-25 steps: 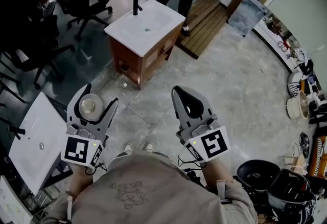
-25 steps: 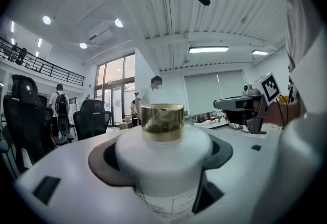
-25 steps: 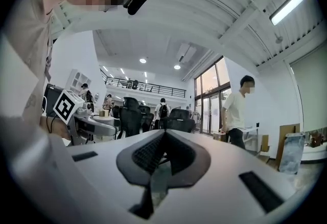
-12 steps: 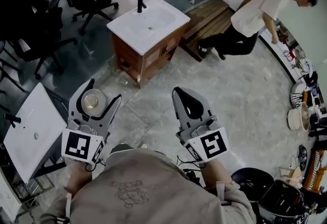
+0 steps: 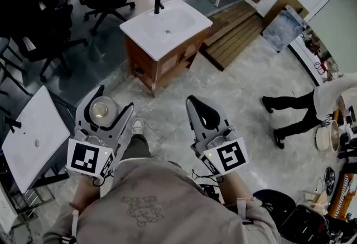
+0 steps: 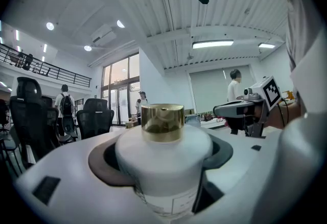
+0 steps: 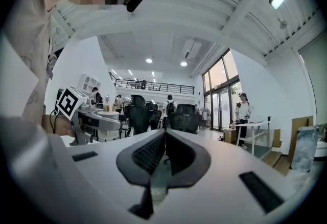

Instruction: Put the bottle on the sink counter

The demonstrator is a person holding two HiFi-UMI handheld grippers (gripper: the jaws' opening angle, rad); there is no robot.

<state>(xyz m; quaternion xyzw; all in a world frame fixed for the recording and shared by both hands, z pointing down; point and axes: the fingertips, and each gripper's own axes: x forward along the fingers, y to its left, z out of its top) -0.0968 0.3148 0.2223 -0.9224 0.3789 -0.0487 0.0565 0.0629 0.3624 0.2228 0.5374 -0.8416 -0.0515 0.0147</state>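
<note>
Left gripper (image 5: 115, 100), in the head view, is holding one small white bottle (image 5: 100, 110) upright between its jaws, low at the person's left side. Beside it the right gripper (image 5: 191, 101) is being carried with its jaws pressed together and nothing in them. One wooden sink cabinet (image 5: 157, 64) with one white counter top (image 5: 196, 20) and one black faucet (image 5: 160, 2) is standing ahead across the tiled floor, well apart from both grippers. A second white basin top (image 5: 28, 137) is standing at the far left. I am judging that the carrying step is in hand: the bottle is not yet at the counter. The next move is calling for walking closer, then lowering the bottle onto a flat part of the top beside the basin and loosening the jaws. One other person (image 5: 304, 103) is bending at the right. In the left gripper view, the two jaws are clasping the bottle's white body, and its one gold cap (image 6: 162, 123) is rising above them. In the right gripper view, the two ribbed pads (image 7: 148, 154) are touching each other and gripping nothing, and two dark office chairs (image 7: 184, 115) are standing far behind.
</note>
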